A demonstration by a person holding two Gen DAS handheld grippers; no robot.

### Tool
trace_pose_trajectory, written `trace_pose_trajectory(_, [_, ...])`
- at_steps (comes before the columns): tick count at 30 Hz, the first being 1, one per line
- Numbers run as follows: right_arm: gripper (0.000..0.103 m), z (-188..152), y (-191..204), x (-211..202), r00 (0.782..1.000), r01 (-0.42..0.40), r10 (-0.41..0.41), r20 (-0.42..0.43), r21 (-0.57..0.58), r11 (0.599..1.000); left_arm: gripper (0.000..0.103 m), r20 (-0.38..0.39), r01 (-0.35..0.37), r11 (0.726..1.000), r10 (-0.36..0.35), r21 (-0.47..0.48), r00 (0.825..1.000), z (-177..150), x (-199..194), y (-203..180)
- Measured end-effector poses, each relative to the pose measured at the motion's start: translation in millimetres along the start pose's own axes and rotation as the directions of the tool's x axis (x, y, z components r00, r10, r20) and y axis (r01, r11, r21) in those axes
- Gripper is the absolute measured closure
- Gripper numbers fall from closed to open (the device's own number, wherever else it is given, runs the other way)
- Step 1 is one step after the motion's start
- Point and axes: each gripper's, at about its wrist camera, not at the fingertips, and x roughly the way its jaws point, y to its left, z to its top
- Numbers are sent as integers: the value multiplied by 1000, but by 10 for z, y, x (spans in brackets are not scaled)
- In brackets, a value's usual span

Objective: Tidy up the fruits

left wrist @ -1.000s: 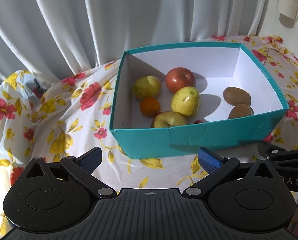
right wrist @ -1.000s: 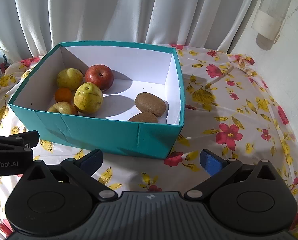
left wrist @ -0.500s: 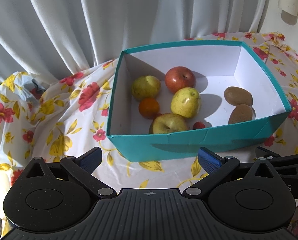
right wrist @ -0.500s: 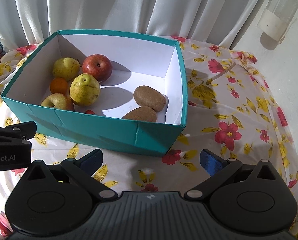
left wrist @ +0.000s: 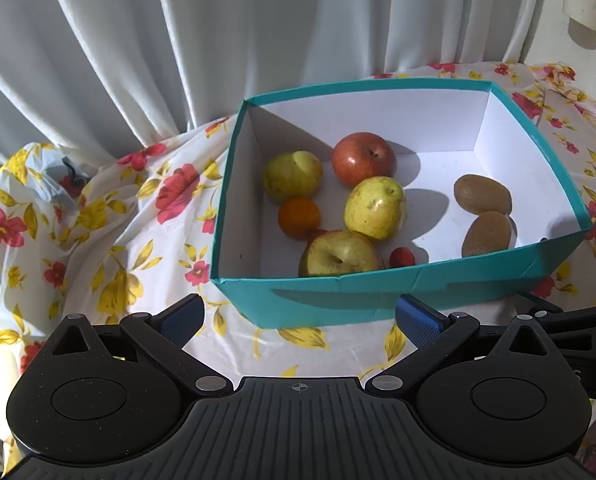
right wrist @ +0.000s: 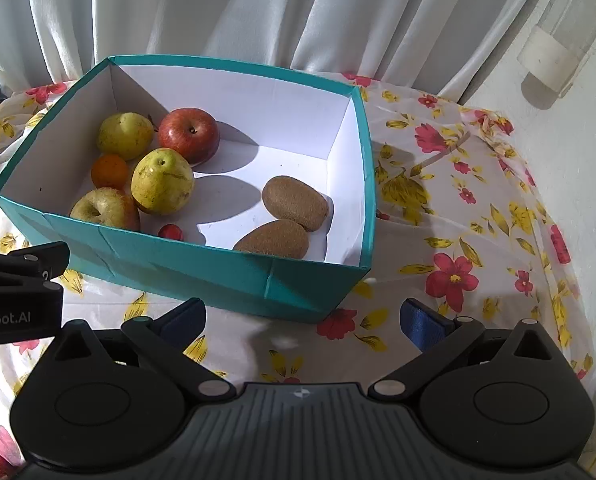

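A teal box (left wrist: pixel 377 292) (right wrist: pixel 202 264) with white inside walls stands on the flowered tablecloth. Inside lie a red apple (left wrist: pixel 362 159) (right wrist: pixel 188 134), two yellow-green pears (left wrist: pixel 374 208) (left wrist: pixel 292 175) (right wrist: pixel 162 181), an orange (left wrist: pixel 299 217) (right wrist: pixel 109 171), a yellow apple (left wrist: pixel 339 254) (right wrist: pixel 104 209), a small red fruit (left wrist: pixel 401 256) (right wrist: pixel 170 232) and two kiwis (left wrist: pixel 481 193) (left wrist: pixel 486 234) (right wrist: pixel 295 202) (right wrist: pixel 272 239). My left gripper (left wrist: pixel 299 318) is open and empty, just in front of the box's near wall. My right gripper (right wrist: pixel 303 318) is open and empty too, near the box's front right corner.
A white curtain (left wrist: pixel 218 40) hangs close behind the table. The flowered cloth (right wrist: pixel 457 200) has bare room to the right of the box, ending at a white wall (right wrist: pixel 577 140). Rumpled cloth (left wrist: pixel 58 220) drops off at the left. The other gripper's black body (right wrist: pixel 14 292) shows at the left edge.
Both grippers have risen and tilted down, so more of the box floor shows, including the small red fruit. No fruit has moved. Both stay open.
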Motion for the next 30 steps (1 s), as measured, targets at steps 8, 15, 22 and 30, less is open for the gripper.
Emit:
trace_pose_trajectory(8, [0,44,2,46,1000,12,-12,-8,-1,1000,0,-10,5,1000,-5,2,1000,40,47,-6])
trace_pose_trajectory(15, [0,60,-15,100,1000,17,-17,-21,4,1000,0,-19,11,1000,-11,15,1000,68,92,-41])
trace_pose_trajectory(22, [0,65,-25,142,999,22,-22,-30,7,1000,0,-30,18,1000,-17,24,999,83,130,-76])
trace_pose_trajectory(30, [0,72,-34,164,999,22,-22,-34,6,1000,0,-37,17,999,-16,29,999,106,160,-100])
